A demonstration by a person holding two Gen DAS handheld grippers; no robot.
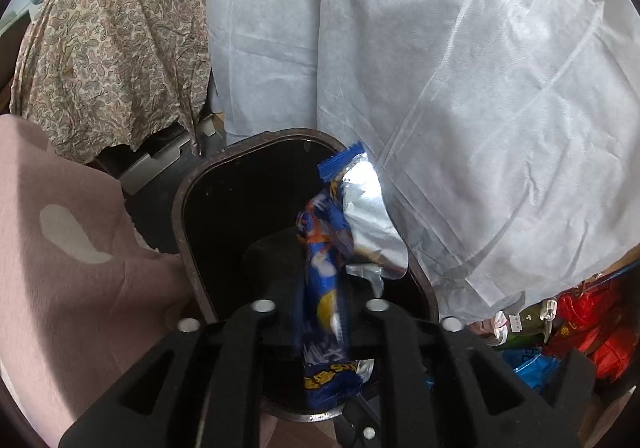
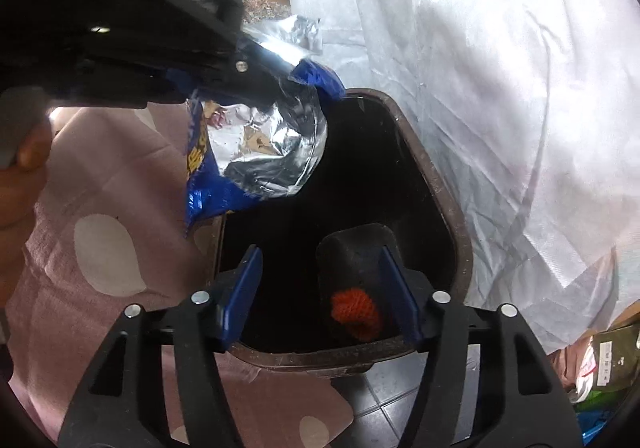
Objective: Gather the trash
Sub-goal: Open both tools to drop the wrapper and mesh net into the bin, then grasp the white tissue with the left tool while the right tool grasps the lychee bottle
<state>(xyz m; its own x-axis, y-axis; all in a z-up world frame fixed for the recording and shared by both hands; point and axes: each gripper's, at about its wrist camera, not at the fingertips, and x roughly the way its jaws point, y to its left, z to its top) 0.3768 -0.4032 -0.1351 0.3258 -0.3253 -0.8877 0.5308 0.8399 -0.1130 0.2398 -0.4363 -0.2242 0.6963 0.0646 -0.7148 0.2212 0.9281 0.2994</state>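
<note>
A blue snack wrapper (image 1: 326,288) with a silver foil inside hangs between the fingers of my left gripper (image 1: 320,308), just over the open mouth of a dark brown trash bin (image 1: 188,232). The left jaws stand a little apart around it, so I cannot tell whether they grip it. In the right wrist view the same wrapper (image 2: 260,152) hangs from the left gripper (image 2: 256,88) above the bin's rim (image 2: 452,208). My right gripper (image 2: 320,288) is open and empty over the bin's near side. An orange net scrap (image 2: 356,312) lies inside.
A pale grey sheet (image 1: 460,88) hangs close behind and to the right of the bin. A pink spotted cloth (image 1: 60,248) lies to its left. A paisley cloth (image 1: 112,60) drapes something behind. Red and blue bags (image 1: 580,328) lie at the lower right. Grey floor tiles (image 2: 400,408) show in front.
</note>
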